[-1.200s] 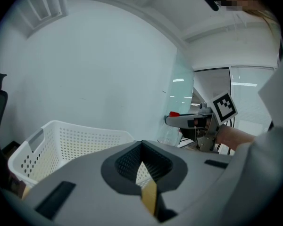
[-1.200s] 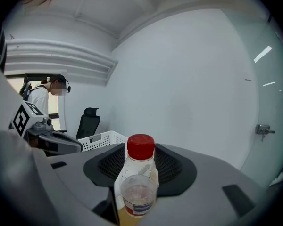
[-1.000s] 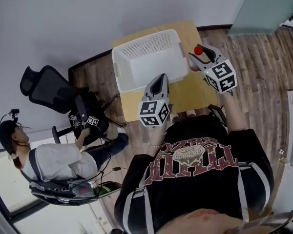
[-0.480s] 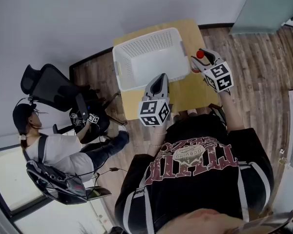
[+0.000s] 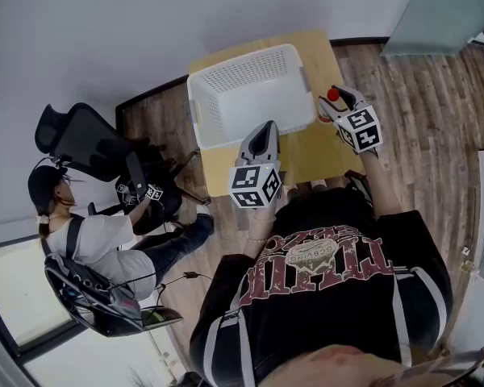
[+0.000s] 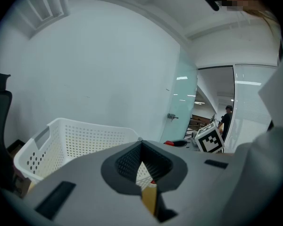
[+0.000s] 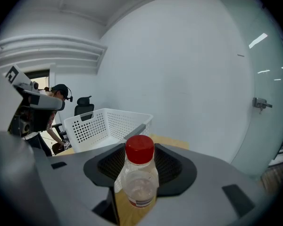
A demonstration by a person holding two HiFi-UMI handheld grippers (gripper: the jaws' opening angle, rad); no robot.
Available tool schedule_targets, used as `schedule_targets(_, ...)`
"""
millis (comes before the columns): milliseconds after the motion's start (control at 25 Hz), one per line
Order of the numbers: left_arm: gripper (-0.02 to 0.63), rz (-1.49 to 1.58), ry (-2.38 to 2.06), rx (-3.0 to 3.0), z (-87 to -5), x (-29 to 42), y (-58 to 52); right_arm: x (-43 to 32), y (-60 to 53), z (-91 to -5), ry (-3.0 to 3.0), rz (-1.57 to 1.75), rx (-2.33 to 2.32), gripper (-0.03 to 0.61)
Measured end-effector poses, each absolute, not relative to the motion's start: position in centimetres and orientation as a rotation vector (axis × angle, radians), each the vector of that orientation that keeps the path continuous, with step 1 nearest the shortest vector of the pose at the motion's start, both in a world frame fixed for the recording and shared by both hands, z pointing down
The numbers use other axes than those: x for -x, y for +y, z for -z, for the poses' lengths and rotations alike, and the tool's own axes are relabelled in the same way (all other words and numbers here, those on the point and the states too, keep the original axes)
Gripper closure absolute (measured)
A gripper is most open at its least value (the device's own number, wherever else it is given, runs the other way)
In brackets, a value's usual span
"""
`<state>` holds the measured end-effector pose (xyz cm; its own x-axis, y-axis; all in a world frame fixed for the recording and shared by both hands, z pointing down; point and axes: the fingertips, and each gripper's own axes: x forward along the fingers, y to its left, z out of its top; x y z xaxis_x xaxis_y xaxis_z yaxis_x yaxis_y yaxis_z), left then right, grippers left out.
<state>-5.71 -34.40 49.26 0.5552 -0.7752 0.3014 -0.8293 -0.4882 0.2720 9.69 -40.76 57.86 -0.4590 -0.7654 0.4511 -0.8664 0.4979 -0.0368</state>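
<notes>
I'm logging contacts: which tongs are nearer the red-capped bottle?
Right. The right tongs grip the bottle between their jaws; the left tongs hang apart from it, by the white basket's front wall.

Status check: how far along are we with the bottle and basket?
Done: the right gripper has the red-capped bottle clamped upright between its jaws. In hand: it holds the bottle above the table, just right of the white basket. Left: the basket shows nothing inside, so the bottle has probably yet to go in. The left gripper hangs shut and empty by the basket's near side.
</notes>
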Motion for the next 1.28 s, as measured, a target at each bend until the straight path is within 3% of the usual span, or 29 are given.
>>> schedule_targets(1280, 0.566, -0.206, -1.280, -2.410, -49.3, 4.9, -34.9, -9.6, -39.5, -60.3, -2.332, -0.332, -1.348, 0.371)
